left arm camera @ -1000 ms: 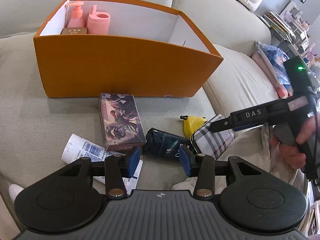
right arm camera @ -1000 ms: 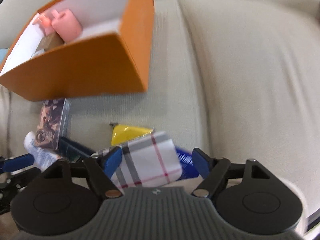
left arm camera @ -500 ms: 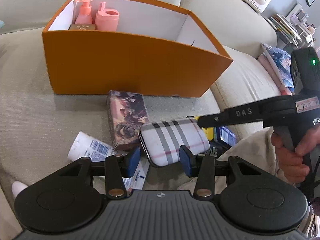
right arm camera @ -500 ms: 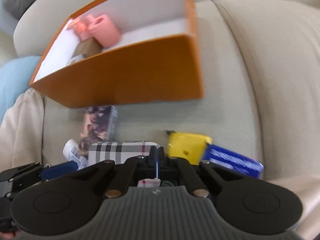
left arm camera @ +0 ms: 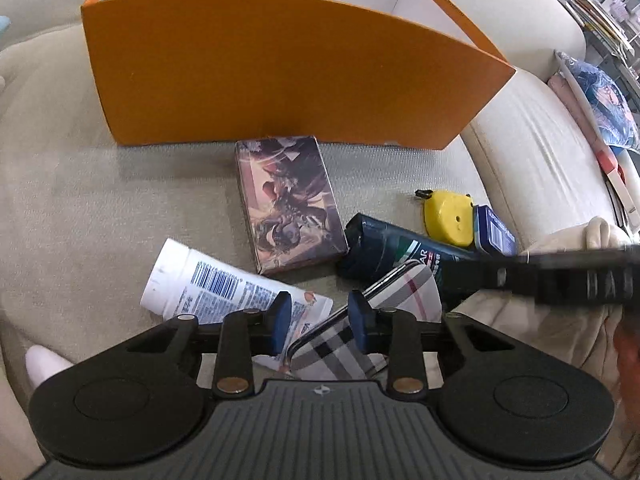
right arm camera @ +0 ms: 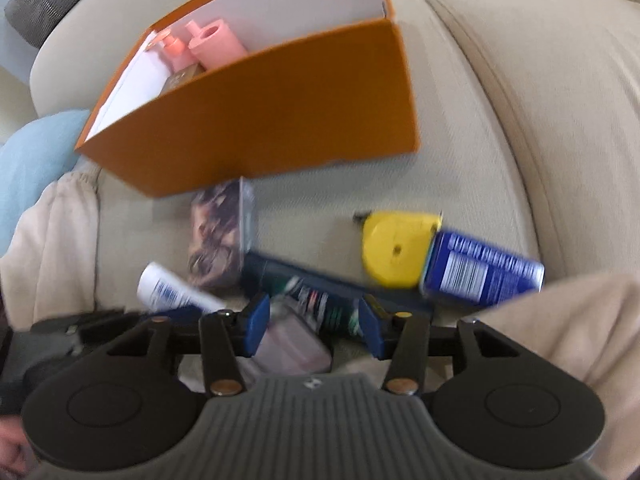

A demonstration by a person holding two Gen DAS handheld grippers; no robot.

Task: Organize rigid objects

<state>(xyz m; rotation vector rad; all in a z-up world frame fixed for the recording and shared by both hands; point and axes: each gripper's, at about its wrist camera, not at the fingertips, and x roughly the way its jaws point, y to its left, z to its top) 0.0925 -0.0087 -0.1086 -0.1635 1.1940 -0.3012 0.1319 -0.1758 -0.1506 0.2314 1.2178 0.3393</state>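
Jaws both parted: left gripper [left arm camera: 319, 322] straddles plaid case [left arm camera: 404, 286], unclamped; right gripper [right arm camera: 311, 330] empty. Two pink bottles [right arm camera: 200, 46] in box [right arm camera: 256, 120].

Beige sofa [left arm camera: 100, 184] under it all — lt-blue cushion [right arm camera: 28, 160] at edge, books [left arm camera: 600, 12] behind.

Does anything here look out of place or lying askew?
Yes. The plaid checked flat case lies tilted between the left gripper's open fingers, leaning on the dark green bottle. The white barcoded tube and illustrated card box lie loose on the sofa, outside the orange box.
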